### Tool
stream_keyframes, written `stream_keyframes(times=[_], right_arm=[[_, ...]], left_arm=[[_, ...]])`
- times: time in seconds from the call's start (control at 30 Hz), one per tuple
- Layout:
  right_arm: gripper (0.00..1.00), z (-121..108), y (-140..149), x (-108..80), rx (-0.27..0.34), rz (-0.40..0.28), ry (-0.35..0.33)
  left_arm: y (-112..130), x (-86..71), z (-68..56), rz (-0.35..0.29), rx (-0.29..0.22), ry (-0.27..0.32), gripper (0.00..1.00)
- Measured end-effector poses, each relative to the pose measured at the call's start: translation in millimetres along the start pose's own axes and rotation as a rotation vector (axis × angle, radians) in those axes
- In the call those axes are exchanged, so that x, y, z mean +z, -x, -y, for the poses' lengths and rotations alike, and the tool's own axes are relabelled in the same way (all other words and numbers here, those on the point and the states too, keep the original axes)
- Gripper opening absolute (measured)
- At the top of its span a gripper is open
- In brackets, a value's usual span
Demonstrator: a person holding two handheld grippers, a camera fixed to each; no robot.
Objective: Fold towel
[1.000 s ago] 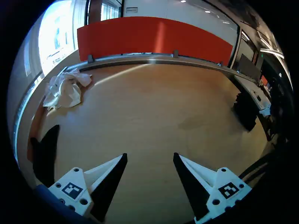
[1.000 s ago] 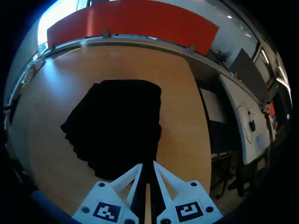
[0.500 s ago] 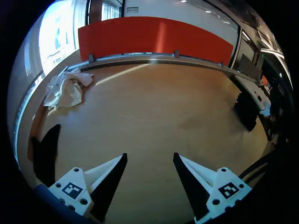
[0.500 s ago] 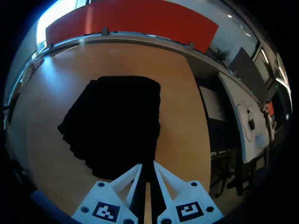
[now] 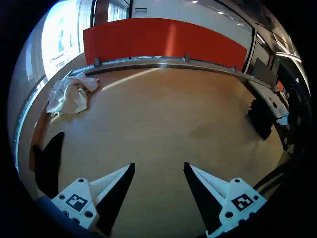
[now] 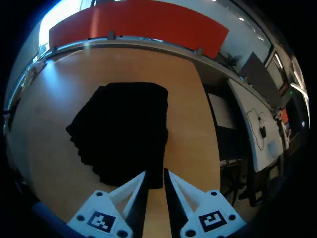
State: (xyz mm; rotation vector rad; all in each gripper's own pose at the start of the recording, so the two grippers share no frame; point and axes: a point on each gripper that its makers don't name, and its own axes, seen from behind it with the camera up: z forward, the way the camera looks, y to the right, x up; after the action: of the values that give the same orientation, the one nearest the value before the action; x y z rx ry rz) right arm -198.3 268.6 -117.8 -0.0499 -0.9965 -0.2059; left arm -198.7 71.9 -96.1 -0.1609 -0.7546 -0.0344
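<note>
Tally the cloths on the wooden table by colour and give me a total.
Black towel: 1
White crumpled cloth: 1
Total: 2
Not counted: a dark shape at the left edge of the table, too unclear to name.

The towel (image 6: 123,127) is solid black, with no visible pattern. The table (image 5: 166,111) is light orange-tan wood with faint grain. The partition (image 5: 166,37) is plain red-orange, and the rail (image 5: 158,63) along it is grey metal. The crumpled cloth (image 5: 69,95) is off-white. The left gripper (image 5: 158,164) and right gripper (image 6: 154,171) have white finger bodies with black inner faces. Each finger carries a black-and-white square marker (image 5: 76,201). The side desk (image 6: 257,131) is white.
</note>
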Motion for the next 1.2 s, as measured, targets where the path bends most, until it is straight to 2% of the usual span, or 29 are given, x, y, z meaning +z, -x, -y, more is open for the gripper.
stream_keyframes(times=[0.13, 0.27, 0.33, 0.6, 0.8, 1.0, 1.2], right_arm=[[0.60, -0.5, 0.8, -2.9, 0.001, -0.004, 0.010], [0.72, 1.6, 2.9, -5.0, -0.007, -0.002, 0.011], [0.82, 3.8, 3.2, -6.6, -0.008, -0.005, 0.008], [0.84, 7.3, -6.5, -17.3, 0.011, -0.055, 0.018], [0.84, 8.9, -34.8, -31.7, 0.062, -0.173, 0.040], [0.84, 16.1, -62.0, -48.8, 0.133, -0.297, 0.028], [0.88, 22.6, -82.4, -63.1, 0.188, -0.391, 0.026]], left_arm=[[-1.1, 0.7, -0.2, -0.002, 0.002, 0.002, 0.91], [-3.6, 0.6, -0.2, -0.009, 0.003, 0.005, 0.91], [-4.3, 0.5, -0.1, -0.012, 0.004, 0.006, 0.91], [-7.1, 0.8, 2.4, -0.026, 0.004, 0.011, 0.91], [-13.7, -0.2, 8.6, -0.051, -0.006, 0.001, 0.91], [-27.2, -1.0, 13.2, -0.097, -0.010, -0.008, 0.91], [-39.0, -0.8, 13.8, -0.133, -0.016, -0.009, 0.91]])
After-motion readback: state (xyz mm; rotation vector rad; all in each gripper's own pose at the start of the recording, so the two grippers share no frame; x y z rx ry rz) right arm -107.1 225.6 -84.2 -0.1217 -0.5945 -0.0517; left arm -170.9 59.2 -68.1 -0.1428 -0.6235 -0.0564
